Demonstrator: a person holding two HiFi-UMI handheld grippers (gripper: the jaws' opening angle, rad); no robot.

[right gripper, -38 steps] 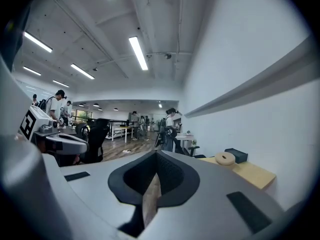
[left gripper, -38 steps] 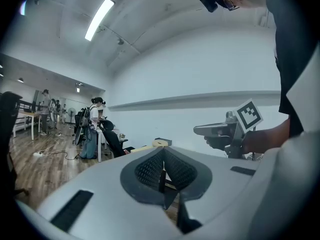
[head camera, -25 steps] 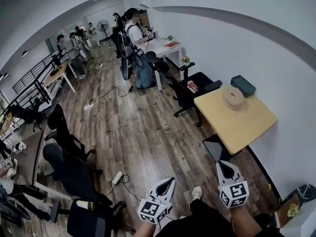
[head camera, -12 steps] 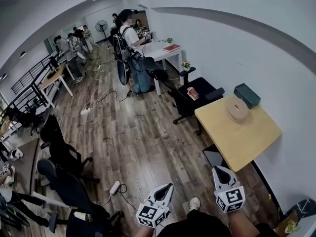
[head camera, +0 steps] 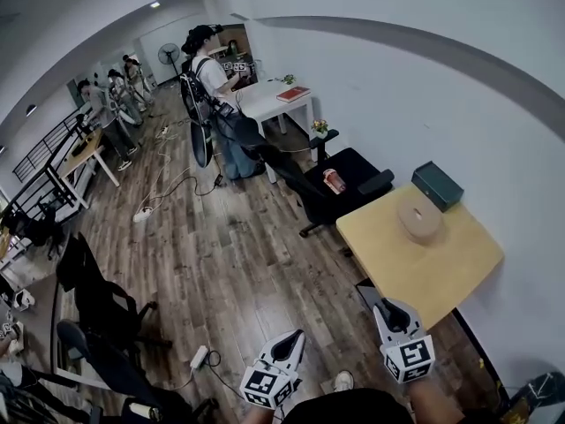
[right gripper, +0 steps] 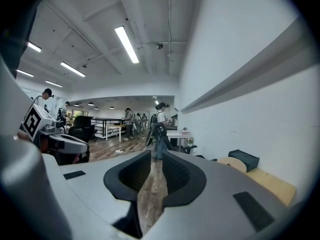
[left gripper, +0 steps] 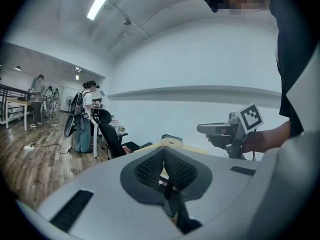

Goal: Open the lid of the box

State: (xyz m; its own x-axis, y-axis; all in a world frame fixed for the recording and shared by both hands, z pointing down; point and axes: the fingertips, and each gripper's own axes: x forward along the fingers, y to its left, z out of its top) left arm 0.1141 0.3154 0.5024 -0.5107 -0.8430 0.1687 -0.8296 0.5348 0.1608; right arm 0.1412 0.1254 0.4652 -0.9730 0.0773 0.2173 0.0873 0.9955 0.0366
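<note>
Nearer now, round box (head camera: 420,220) lies beyond right gripper's (head camera: 394,311) opening jaws.

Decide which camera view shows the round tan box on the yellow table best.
The head view: the round tan box is seen whole from above. The left gripper view shows only its top, far off; the right gripper view shows just an edge.

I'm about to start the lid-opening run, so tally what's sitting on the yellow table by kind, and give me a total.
Round tan box: 1
Dark green rectangular box: 1
Total on the yellow table: 2
</note>
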